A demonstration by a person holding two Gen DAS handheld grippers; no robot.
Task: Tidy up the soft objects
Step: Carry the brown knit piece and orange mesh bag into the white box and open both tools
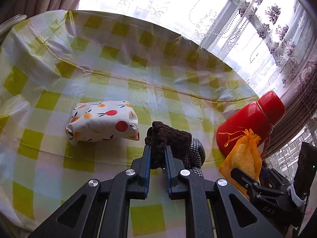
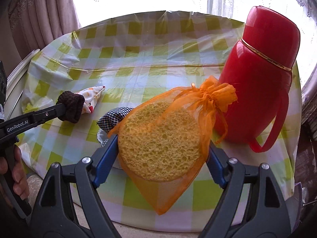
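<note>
My left gripper (image 1: 158, 148) is shut on a brown knitted cloth (image 1: 168, 138), held just above the table; it also shows in the right wrist view (image 2: 71, 107). A black-and-white checked cloth (image 1: 194, 154) lies beside it (image 2: 115, 117). A fruit-print fabric bundle (image 1: 103, 123) lies to the left on the table (image 2: 91, 97). My right gripper (image 2: 162, 148) is shut on an orange mesh bag with a yellow sponge (image 2: 162, 144), lifted above the table's near edge; the bag also shows in the left wrist view (image 1: 243, 154).
A tall red thermos jug (image 2: 261, 83) with a handle stands at the right of the round table (image 1: 253, 119). The table has a green-and-white checked plastic cover (image 1: 118, 75). Curtains and a bright window lie behind.
</note>
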